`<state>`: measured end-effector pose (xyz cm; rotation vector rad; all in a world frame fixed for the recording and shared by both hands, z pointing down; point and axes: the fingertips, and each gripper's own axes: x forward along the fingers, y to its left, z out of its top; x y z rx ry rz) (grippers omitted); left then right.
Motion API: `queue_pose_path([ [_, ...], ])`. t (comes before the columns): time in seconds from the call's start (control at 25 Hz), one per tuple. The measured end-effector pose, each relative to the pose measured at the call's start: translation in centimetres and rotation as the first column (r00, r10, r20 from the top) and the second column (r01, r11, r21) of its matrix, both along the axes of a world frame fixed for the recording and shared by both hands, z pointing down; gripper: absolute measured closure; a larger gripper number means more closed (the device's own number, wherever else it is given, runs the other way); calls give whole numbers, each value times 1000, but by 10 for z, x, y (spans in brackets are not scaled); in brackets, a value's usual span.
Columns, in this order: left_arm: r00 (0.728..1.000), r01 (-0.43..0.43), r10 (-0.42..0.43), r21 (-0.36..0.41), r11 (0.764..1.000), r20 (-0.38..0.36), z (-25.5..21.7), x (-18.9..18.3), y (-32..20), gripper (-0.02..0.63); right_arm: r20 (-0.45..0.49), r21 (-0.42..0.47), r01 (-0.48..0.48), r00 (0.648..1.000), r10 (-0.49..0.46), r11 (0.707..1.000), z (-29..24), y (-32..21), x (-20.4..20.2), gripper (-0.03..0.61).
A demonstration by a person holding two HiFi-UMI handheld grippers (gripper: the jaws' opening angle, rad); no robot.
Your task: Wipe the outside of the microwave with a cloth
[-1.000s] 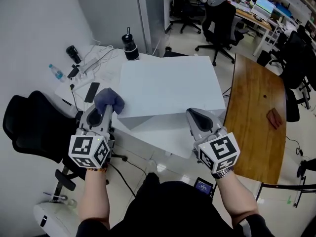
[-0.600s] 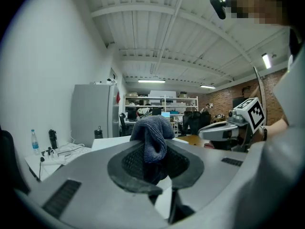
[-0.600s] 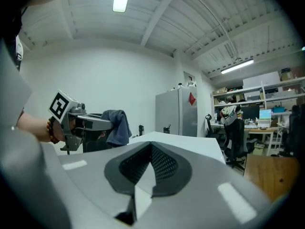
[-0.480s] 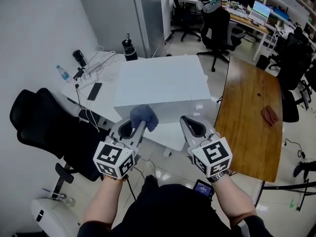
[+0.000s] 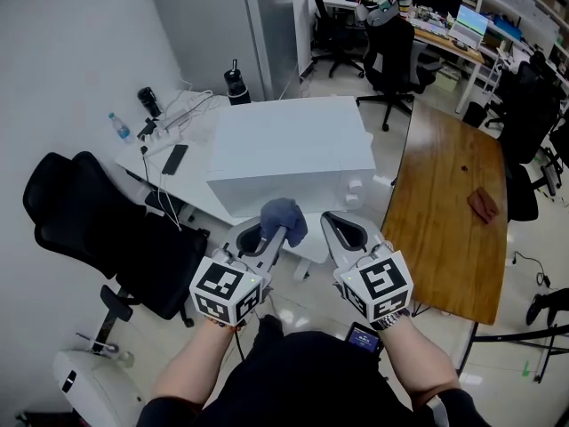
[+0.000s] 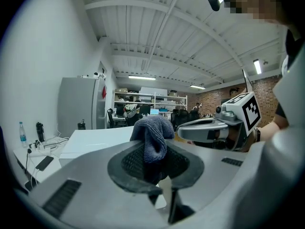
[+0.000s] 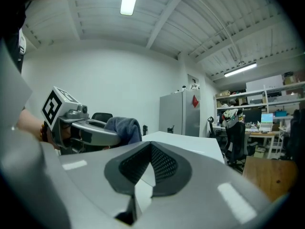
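The microwave (image 5: 289, 149) is a plain white box on a white table (image 5: 191, 181). It shows beyond the jaws in the left gripper view (image 6: 95, 136) and in the right gripper view (image 7: 190, 142). My left gripper (image 5: 268, 231) is shut on a bunched blue-grey cloth (image 5: 284, 219), which sticks up from the jaws (image 6: 153, 132). It hangs in front of the box's near face, a little short of it. My right gripper (image 5: 338, 225) hovers just to its right, shut, with nothing between its pads. The cloth also shows at the left of the right gripper view (image 7: 125, 128).
A black office chair (image 5: 107, 229) stands at the left. A wooden table (image 5: 449, 212) with a red-brown rag (image 5: 483, 205) is at the right. On the white table lie cables, a phone (image 5: 175, 159), a bottle (image 5: 121, 128) and a black flask (image 5: 236, 85). A grey cabinet (image 5: 213, 25) stands behind.
The left gripper has carried the cloth from the box's left front corner rightward to its front middle. Both grippers now sit farther back from the box, closer together.
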<state>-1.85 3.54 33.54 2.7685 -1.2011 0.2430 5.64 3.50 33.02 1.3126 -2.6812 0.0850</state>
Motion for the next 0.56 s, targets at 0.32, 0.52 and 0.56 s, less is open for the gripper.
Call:
queue_pose_path([
  [0.32,1000,6,-6,6,1000,8,-4,-2,14,546,-1,5,8,1000,-8,1000,-3,14,-4,578],
  [0.52,1000,8,-8,12,1000,14,-4,-1,21,546,-3,10,10,1000,-9,1000,-5,18,-4,578],
  [0.56,1000,8,-8,14,1000,15,-5,-1,22,546,-3,11,9,1000,-9,1000,-6,19,-4,578],
])
